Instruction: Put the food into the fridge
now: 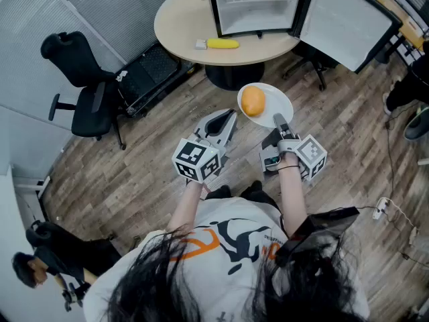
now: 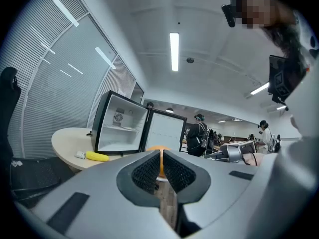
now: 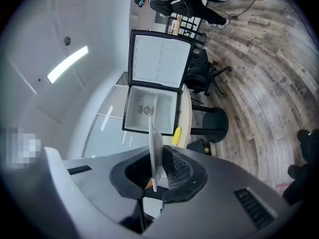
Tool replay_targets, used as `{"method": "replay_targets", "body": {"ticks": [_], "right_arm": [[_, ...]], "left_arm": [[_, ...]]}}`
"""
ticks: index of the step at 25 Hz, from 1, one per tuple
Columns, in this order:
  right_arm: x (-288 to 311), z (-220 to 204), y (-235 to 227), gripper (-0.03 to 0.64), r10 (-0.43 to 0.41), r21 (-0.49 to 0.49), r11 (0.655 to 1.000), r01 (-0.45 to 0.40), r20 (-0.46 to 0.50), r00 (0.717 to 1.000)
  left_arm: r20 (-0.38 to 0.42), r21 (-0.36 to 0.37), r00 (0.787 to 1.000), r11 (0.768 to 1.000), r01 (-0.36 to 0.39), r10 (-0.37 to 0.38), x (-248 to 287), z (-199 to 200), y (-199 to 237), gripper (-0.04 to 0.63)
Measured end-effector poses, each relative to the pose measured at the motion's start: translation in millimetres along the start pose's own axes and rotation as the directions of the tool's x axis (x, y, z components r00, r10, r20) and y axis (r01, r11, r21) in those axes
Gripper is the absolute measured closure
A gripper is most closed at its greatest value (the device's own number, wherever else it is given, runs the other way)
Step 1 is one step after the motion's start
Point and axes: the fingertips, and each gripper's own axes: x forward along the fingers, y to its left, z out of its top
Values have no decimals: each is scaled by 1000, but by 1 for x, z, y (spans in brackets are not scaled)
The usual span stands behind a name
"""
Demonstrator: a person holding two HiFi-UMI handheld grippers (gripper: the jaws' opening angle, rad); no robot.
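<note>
Right gripper (image 1: 278,121), plate (image 1: 282,104); banana (image 1: 222,43) before open fridge (image 1: 258,9)

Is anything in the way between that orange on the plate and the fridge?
Nothing visible does. The fridge has its door open. A banana lies on the table before it, left of the orange's likely path.

A black office chair (image 1: 84,89) stood on the wood-plank floor (image 1: 134,180), left of a round beige table (image 1: 175,29), and a flat black bag (image 1: 151,72) lay between the two. A white plug (image 1: 381,208) with its cable trailed across the boards on the right. Someone in dark clothes (image 1: 50,253) was off by the pale wall.
</note>
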Motion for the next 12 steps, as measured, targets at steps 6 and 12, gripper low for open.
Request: {"method": "replay_targets", "body": {"ticks": [6, 12], "right_arm": [[2, 10, -3, 580, -22, -17, 1000, 22, 5, 1000], [1, 26, -12, 580, -26, -10, 1000, 26, 2, 1000]], "left_arm": [[-4, 4, 1000, 1000, 3, -3, 10, 2, -4, 571], [-11, 12, 1000, 1000, 4, -4, 23, -2, -12, 571]]}}
